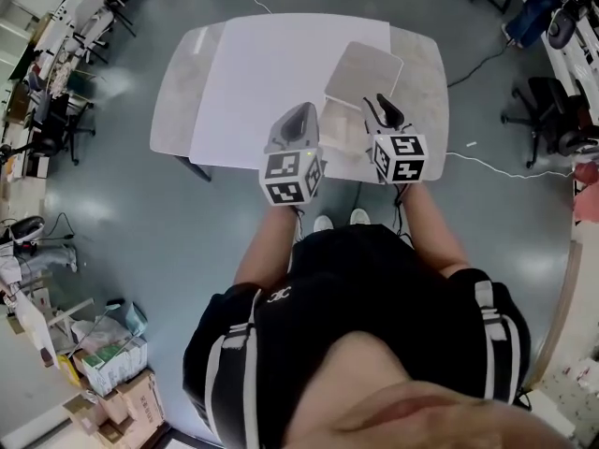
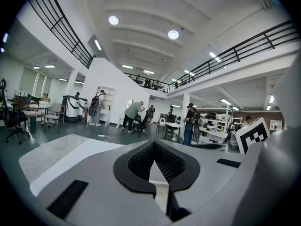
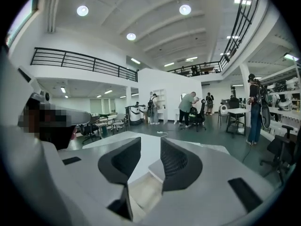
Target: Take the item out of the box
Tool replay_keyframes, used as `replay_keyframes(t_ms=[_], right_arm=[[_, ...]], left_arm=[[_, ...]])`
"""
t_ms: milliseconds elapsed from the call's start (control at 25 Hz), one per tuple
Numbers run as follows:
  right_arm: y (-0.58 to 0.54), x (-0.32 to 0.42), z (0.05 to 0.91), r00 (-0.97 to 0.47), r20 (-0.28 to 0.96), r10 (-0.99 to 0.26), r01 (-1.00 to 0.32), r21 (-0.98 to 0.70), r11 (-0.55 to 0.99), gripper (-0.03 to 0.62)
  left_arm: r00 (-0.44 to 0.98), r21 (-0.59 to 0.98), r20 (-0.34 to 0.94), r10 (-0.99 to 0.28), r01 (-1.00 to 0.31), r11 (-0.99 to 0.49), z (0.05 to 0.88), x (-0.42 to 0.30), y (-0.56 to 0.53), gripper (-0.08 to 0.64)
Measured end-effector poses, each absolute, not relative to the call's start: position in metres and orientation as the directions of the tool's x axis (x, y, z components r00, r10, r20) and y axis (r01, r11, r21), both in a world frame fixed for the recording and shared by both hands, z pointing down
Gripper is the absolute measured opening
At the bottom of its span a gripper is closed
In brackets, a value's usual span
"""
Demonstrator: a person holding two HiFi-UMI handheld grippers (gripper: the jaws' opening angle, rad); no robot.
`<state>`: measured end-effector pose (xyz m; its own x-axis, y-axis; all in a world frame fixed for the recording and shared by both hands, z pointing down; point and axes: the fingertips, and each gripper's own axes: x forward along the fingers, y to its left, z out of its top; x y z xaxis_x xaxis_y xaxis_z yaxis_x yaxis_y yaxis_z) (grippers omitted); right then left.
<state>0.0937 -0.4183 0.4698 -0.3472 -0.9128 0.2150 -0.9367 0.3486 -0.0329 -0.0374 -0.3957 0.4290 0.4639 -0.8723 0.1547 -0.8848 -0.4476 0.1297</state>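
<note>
The box at the desk's near edge is half hidden, contents unseen. The left gripper has jaws pressed together, the right gripper spread.

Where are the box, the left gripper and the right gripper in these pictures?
box (image 1: 364, 69), head view, on its open lid.
left gripper (image 2: 154, 143), left gripper view, where its jaw tips meet.
right gripper (image 3: 150, 144), right gripper view, in the gap between its jaw tips.

A pale grey table with rounded corners stands on the floor. A white sheet covers its middle. An open box sits near the front edge, lid raised.
</note>
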Motion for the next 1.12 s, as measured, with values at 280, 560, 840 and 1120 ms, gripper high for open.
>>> replay_keyframes(t_ms=[280, 560, 840, 1120], right_arm=[[-0.427, 0.077, 0.515, -0.371, 0.352, -0.86, -0.926, -0.069, 0.371, 0.096], [-0.437, 0.058, 0.568, -0.405, 0.519, -0.753, -0.91, -0.152, 0.386, 0.097], [-0.451, 0.047, 0.617, -0.387, 0.658, -0.646, -0.921, -0.25, 0.298, 0.097], [-0.462, 0.044, 0.667, -0.346, 0.778, -0.525, -0.936, -0.242, 0.257, 0.1]], left_arm=[[0.419, 0.143, 0.177, -0.891, -0.906, -0.398, 0.439, -0.055, -0.392, 0.014], [0.371, 0.164, 0.21, -0.904, -0.925, -0.341, 0.451, -0.072, -0.391, 0.012], [0.329, 0.177, 0.246, -0.912, -0.94, -0.292, 0.464, -0.096, -0.388, 0.012], [0.28, 0.19, 0.274, -0.92, -0.954, -0.234, 0.476, -0.117, -0.387, 0.014]])
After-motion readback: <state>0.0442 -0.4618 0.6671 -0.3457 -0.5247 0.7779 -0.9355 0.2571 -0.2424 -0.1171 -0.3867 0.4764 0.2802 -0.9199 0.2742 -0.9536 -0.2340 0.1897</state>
